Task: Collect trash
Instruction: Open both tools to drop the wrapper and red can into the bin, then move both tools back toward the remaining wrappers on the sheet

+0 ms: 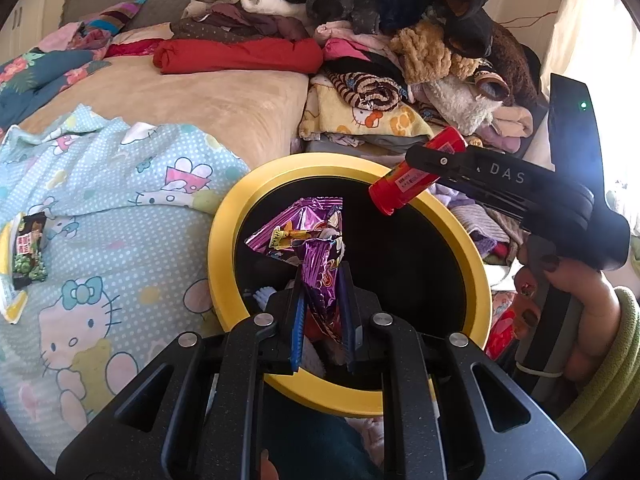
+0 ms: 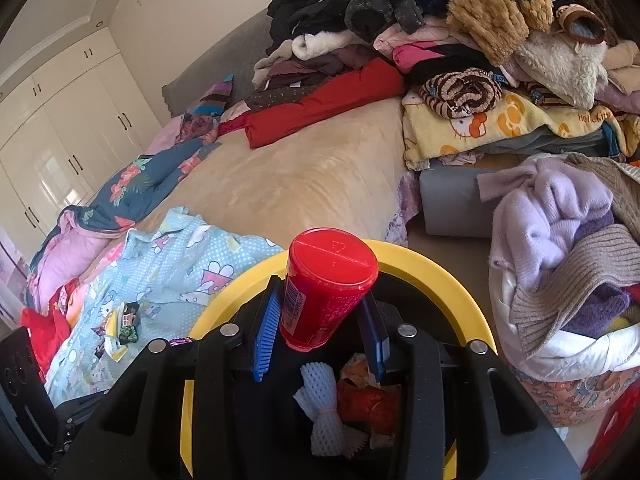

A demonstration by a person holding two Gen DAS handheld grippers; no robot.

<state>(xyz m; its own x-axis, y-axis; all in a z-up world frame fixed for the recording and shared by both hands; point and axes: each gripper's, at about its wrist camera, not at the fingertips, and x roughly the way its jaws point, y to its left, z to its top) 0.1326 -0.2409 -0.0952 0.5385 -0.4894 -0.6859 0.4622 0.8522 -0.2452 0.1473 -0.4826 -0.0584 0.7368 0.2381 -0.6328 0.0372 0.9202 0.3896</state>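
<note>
I hold both claws tilted downward over the round black bin with the yellow plastic rim [image 1: 224,240], which stands beside the bed's pale blue cartoon-cat blanket [image 1: 120,208]. My left claw [image 1: 322,300] is pinched almost closed on a crinkled purple foil snack wrapper [image 1: 308,240], its upper end fanning out above the bin's mouth. My right claw [image 2: 320,312], gripped by my hand [image 1: 576,292] in a green sleeve, clamps narrowly on a red plastic cylindrical container with a flat lid [image 2: 326,284] over the far rim, while another printed wrapper [image 1: 28,256] lies on the blanket.
</note>
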